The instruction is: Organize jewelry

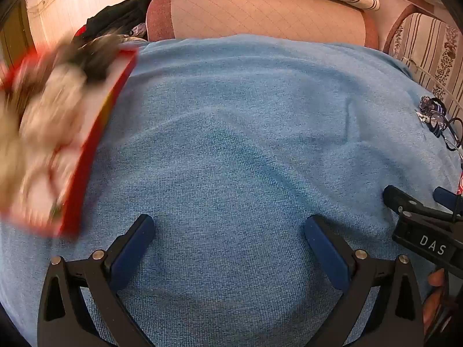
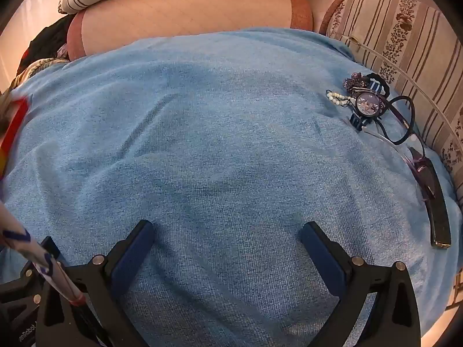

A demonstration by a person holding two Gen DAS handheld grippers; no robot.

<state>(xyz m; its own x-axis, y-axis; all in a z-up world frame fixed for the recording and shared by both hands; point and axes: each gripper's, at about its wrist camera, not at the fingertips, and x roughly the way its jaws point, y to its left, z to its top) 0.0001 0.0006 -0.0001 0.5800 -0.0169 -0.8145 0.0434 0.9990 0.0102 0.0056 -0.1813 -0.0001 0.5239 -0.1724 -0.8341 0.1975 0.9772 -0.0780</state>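
Jewelry for sorting lies in a small heap at the far right of the light blue terry towel point(image 2: 220, 133), well apart from both grippers. Going left to right: a red-edged box point(image 1: 86, 144) sits at the towel's left side, too blurred to tell its contents. Next comes a wide bare stretch of towel, over which the left gripper point(image 1: 228, 231) hovers with its blue-padded fingers spread wide and holding nothing. The right gripper point(image 2: 227, 232) is just beside it on the right, likewise spread and empty. Beyond, in the right wrist view, the heap holds a short white bead strand point(image 2: 335, 97), a purple flower-shaped brooch point(image 2: 352, 82) and a round-faced wristwatch with a dark blue striped band point(image 2: 367, 104), all touching one another. Dark-framed eyeglasses point(image 2: 405, 127) lie just right of the watch, and a long dark flat case point(image 2: 438, 211) rests nearer along the towel's right edge. Striped floral cushions point(image 2: 405, 34) border the towel behind and to the right.
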